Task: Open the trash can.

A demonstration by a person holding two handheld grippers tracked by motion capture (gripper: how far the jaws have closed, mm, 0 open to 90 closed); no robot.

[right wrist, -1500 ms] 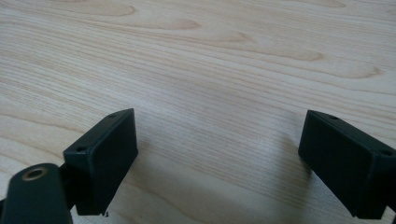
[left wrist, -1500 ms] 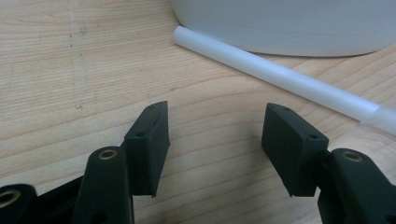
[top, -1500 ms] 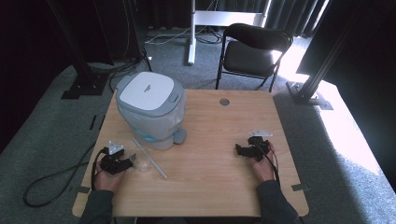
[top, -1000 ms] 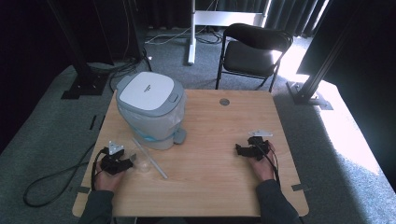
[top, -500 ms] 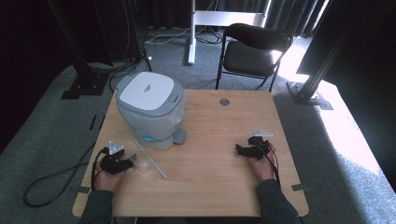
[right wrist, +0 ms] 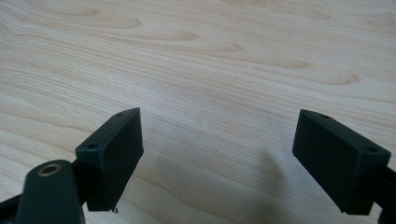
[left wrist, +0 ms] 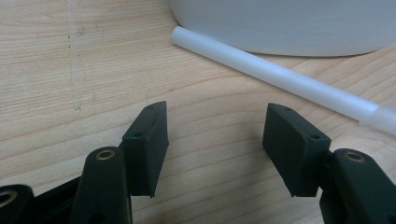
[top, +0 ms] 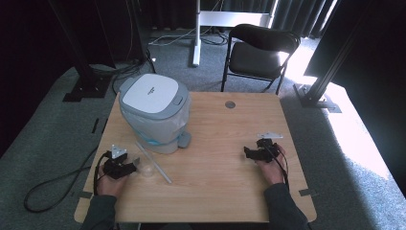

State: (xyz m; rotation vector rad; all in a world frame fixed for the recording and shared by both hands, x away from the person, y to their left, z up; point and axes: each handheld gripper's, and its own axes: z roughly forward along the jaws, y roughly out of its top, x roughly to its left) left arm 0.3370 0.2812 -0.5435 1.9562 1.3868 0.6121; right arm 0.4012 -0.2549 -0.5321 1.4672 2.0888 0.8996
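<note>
A grey-and-white lidded bin (top: 154, 112) stands on the left half of the wooden table (top: 225, 129). A white tube (top: 153, 161) lies slanted in front of it, with a small clear cup (top: 146, 167) beside it. My left gripper (top: 130, 168) rests low on the table at the front left, open, its jaws aimed at the cup and tube. In the left gripper view the tube (left wrist: 280, 74) crosses just beyond the empty open jaws, under the bin's base (left wrist: 285, 23). My right gripper (top: 247, 152) rests at the right side, open, over bare wood (right wrist: 210, 70).
A round grommet hole (top: 230, 104) sits near the table's far edge. A black chair (top: 261, 50) stands behind the table, with a white stand (top: 197, 33) to its left. Black cables (top: 52, 189) trail over the grey carpet at the left.
</note>
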